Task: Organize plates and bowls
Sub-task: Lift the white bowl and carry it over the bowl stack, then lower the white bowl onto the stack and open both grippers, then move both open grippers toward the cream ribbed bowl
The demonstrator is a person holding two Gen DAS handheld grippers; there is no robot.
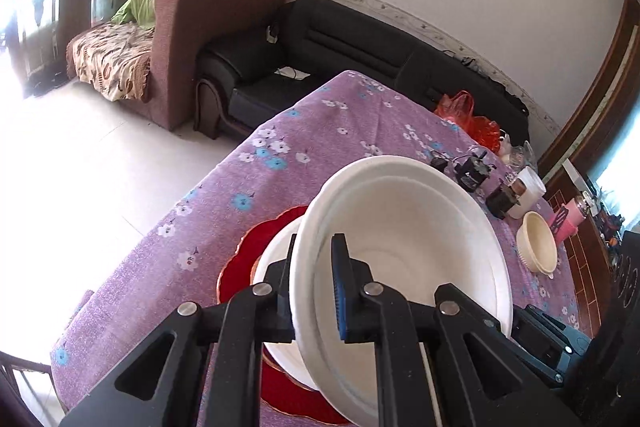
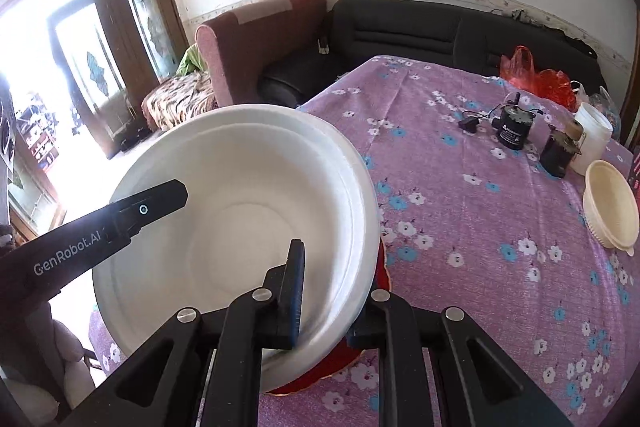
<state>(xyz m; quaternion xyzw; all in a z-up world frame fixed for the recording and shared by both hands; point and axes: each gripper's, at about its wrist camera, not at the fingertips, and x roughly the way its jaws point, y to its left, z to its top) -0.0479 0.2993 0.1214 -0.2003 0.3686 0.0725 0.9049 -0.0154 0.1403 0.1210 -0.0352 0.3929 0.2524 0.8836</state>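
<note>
Both grippers clamped on the rim of one white bowl (image 1: 404, 267), lifted clear of the purple flowered tablecloth (image 1: 320, 131). Left gripper (image 1: 316, 291) narrowed to a slit: blue-padded finger (image 1: 340, 291) inside the bowl, the other finger against the outer wall — rim pinched between. Right gripper (image 2: 332, 295) likewise nearly closed, one pad (image 2: 294, 291) inside the bowl, the opposite finger hidden under the rim on the outside. Seen from the right wrist, left gripper's black finger reaching in over the far rim from the left. Bowl tilted, mouth turned toward both cameras, with a stepped double rim; one bowl or two nested, cannot tell. Beneath it, a red scalloped plate (image 1: 248, 259) flat on the cloth, with another white dish (image 1: 276, 267) on it. Well apart, toward the far right of the table: a cream bowl (image 2: 610, 205), a white jar (image 2: 594, 139), small black devices (image 2: 512, 127) and a red plastic bag (image 2: 536, 79).
</note>
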